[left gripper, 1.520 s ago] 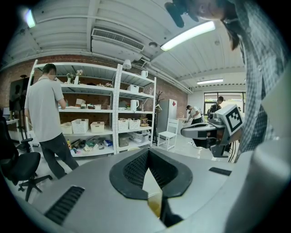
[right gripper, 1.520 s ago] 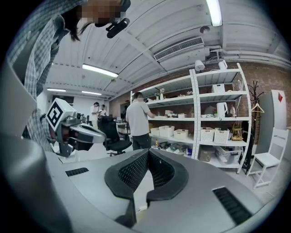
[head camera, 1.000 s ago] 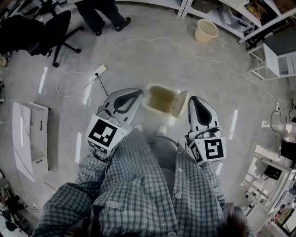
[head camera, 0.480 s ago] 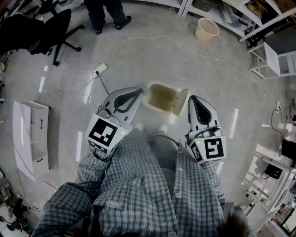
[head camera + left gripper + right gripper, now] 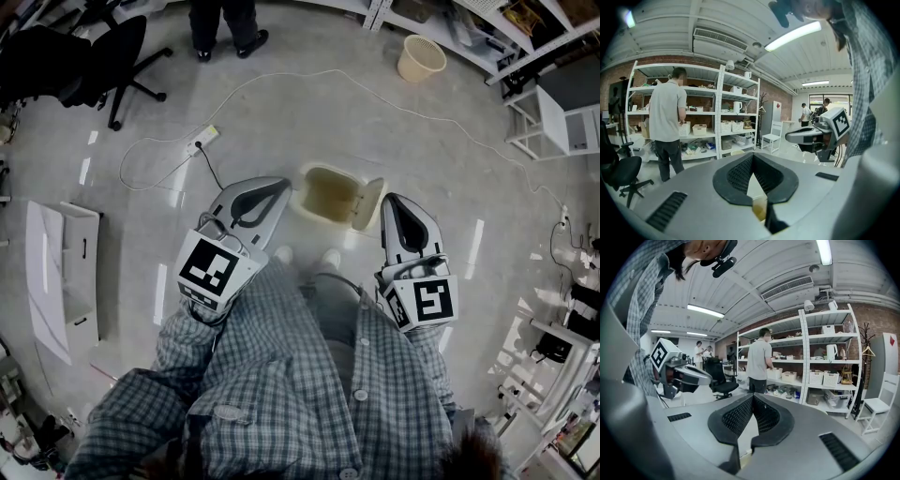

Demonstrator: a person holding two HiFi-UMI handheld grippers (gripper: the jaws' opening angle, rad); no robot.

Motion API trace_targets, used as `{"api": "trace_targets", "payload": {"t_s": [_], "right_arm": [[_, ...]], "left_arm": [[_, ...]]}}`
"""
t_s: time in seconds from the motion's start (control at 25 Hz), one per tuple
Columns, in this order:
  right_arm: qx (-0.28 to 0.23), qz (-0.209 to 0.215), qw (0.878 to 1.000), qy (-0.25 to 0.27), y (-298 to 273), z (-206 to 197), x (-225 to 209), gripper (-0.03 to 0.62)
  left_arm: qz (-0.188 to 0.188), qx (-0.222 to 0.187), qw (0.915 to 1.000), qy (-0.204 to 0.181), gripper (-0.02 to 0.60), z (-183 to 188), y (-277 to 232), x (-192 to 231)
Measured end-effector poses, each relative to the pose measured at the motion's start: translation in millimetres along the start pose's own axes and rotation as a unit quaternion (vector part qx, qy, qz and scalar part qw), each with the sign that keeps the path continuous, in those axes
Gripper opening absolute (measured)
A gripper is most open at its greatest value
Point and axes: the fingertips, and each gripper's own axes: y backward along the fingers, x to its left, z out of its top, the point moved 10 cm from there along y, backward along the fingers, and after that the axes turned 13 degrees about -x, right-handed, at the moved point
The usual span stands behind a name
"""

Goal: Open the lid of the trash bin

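In the head view a small beige trash bin stands on the floor just beyond my feet. Its lid is swung up to the right and the inside shows. My left gripper hangs to the left of the bin, held well above the floor, jaws shut on nothing. My right gripper hangs to the right of the lid, also shut and holding nothing. In the left gripper view the jaws meet at their tips, and a bit of the beige bin shows below them. The right gripper view shows its jaws meeting too.
A white cable with a power strip loops across the floor beyond the bin. A round basket stands at the back right, an office chair at the back left, a white cabinet lies at left. A person stands by the shelves.
Both grippers stay almost still. The bin with its open lid has shifted slightly farther in the head view. The standing person at the back has stepped a little to the right.
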Motion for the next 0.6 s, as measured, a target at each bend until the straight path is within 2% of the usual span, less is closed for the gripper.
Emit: {"api": "trace_targets", "payload": {"t_s": [0.6], "right_arm": [[0.01, 0.005, 1.0, -0.005, 1.1, -5.6, 4.5, 0.018]], "left_arm": [[-0.002, 0.004, 1.0, 0.002, 0.005, -2.0, 4.5, -1.4]]}}
